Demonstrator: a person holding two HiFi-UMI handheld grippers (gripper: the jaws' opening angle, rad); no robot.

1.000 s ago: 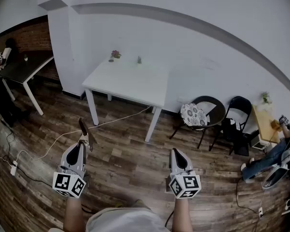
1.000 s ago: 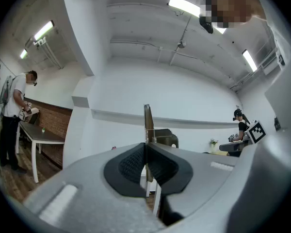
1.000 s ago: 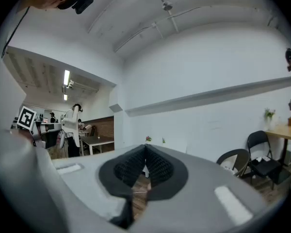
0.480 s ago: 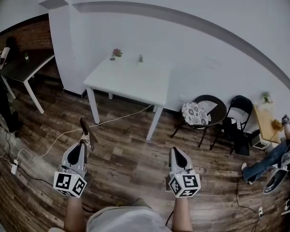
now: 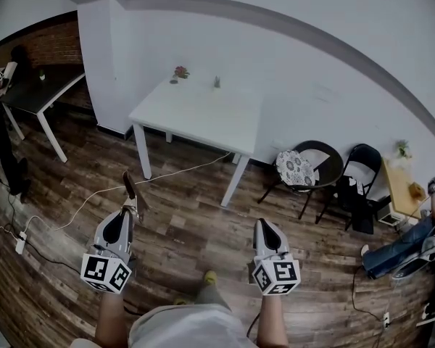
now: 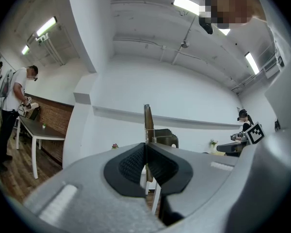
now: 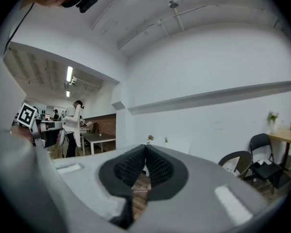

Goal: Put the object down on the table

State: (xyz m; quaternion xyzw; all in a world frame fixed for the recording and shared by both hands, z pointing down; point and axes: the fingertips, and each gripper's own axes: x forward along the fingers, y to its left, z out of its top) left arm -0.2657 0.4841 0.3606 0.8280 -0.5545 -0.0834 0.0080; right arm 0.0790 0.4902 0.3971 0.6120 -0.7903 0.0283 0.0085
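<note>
left gripper (image 5: 132,207) clamped on thin brown object (image 5: 130,188), poking toward 12 o'clock | right gripper (image 5: 263,227) closed on nothing | table (image 5: 203,118) well off at 12 | risk imo: skinny pinch, might pivot or slip en route

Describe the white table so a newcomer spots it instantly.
Along the white wall, between the brick corner and the black chairs, stands the white table. Unlike the dark table at left and the wooden one at right, it is white, with a tiny flowering plant at its back edge.

Left gripper (image 5: 132,209) grips a slim brown object (image 5: 130,188) before the white table (image 5: 203,116).
</note>
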